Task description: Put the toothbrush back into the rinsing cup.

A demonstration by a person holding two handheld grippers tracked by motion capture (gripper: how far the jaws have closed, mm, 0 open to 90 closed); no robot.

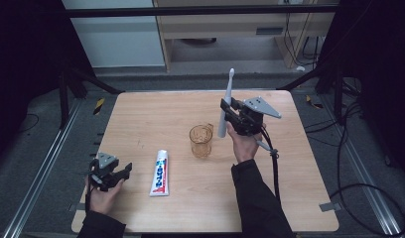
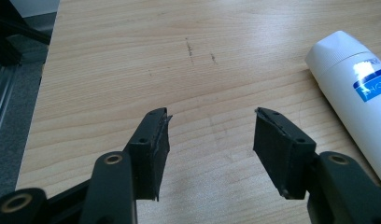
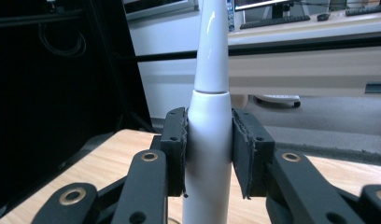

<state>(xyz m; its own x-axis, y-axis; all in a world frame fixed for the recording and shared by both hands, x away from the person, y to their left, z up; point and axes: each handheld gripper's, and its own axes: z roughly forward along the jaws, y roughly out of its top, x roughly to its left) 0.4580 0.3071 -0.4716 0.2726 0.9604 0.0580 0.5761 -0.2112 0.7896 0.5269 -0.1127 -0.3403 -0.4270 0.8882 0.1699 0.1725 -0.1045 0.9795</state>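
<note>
The electric toothbrush point(image 1: 225, 106) is standing upright in the air, just right of the amber cup point(image 1: 201, 141), clamped by the right gripper point(image 1: 229, 110). Insertion into the cup is apparently outstanding. The left gripper point(image 1: 122, 171) is resting open and empty beside the toothpaste tube point(image 1: 161, 172).

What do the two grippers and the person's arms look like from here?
Both the left gripper and the right gripper are black, two-jawed, with brass-ringed pivots and a grey three-cornered plate on top. A black cable trails from the right one. Dark sleeves cover both forearms.
</note>
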